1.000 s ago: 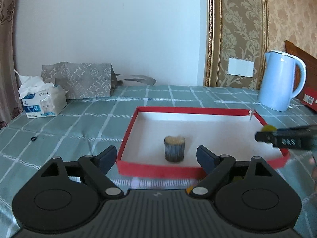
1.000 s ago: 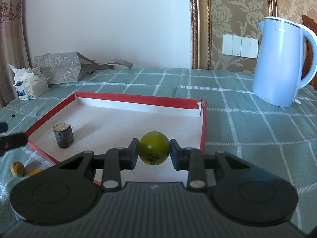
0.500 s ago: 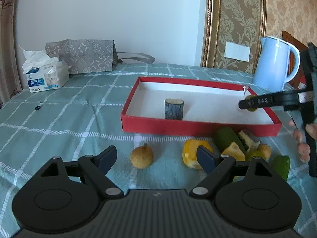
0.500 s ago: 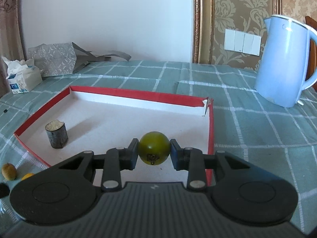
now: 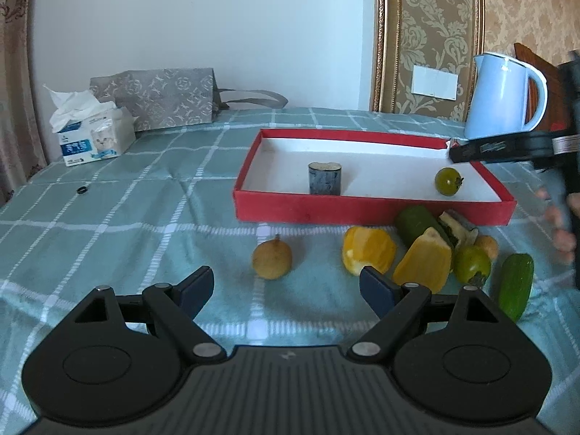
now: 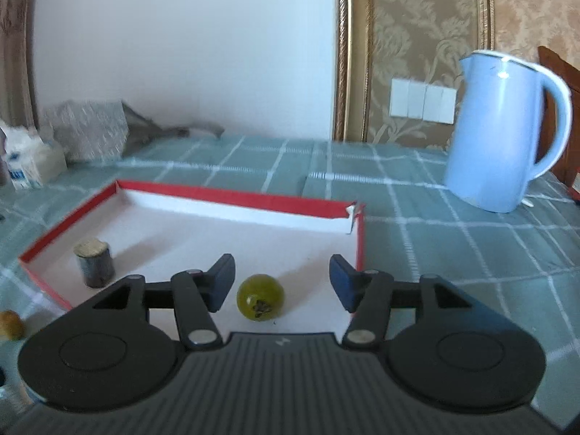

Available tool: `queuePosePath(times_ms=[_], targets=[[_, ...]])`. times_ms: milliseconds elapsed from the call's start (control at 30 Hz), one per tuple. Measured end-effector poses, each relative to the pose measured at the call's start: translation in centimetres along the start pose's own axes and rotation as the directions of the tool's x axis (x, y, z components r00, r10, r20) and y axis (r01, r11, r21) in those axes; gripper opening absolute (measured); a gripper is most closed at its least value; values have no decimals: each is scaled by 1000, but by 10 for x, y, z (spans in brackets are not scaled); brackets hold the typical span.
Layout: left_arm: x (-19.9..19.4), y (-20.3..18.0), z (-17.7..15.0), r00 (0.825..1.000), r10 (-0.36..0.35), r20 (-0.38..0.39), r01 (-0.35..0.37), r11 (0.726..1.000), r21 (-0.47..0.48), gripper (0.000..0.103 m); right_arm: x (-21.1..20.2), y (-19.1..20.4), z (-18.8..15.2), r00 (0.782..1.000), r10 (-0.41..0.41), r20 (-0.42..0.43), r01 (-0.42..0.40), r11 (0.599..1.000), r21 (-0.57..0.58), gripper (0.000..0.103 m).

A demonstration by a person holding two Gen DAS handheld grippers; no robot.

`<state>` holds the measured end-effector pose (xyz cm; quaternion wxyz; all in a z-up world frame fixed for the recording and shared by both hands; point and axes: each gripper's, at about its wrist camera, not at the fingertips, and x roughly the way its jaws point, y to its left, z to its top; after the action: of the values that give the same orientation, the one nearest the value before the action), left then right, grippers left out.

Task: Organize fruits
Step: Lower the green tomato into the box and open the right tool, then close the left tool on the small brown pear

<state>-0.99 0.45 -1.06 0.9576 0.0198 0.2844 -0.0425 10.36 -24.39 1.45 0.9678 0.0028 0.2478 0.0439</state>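
A red tray (image 5: 362, 210) with a white floor sits on the checked cloth. In it lie a green round fruit (image 5: 448, 181) and a dark cylinder piece (image 5: 324, 177). My right gripper (image 6: 282, 282) is open just above the green fruit (image 6: 260, 297), which rests on the tray (image 6: 253, 199) floor. My left gripper (image 5: 286, 290) is open and empty, in front of a brown round fruit (image 5: 272, 258). Two orange pieces (image 5: 368, 250), a dark green piece (image 5: 415, 221), a small green fruit (image 5: 471, 264) and a cucumber (image 5: 516, 290) lie before the tray.
A blue kettle (image 6: 502, 134) stands at the back right. A tissue box (image 5: 94, 134) and a grey patterned bag (image 5: 159, 98) are at the back left. A small black ring (image 5: 82, 190) lies on the cloth.
My right gripper has opened and let the green fruit go onto the tray floor. My left gripper has drawn back from the tray, so the loose fruits now show.
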Motion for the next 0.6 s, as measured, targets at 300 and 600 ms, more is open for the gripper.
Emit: queuePosePath(times_ms=[300,600], targets=[[4,0,3,999,30,12,-31,998,52,88,-61,-4,-25,993,90,80,-92,996,19,55],[27,8,15,999,48,-13,-47,996,76,86,-77,8,-44,985,129,114,-128,992,-21,55]])
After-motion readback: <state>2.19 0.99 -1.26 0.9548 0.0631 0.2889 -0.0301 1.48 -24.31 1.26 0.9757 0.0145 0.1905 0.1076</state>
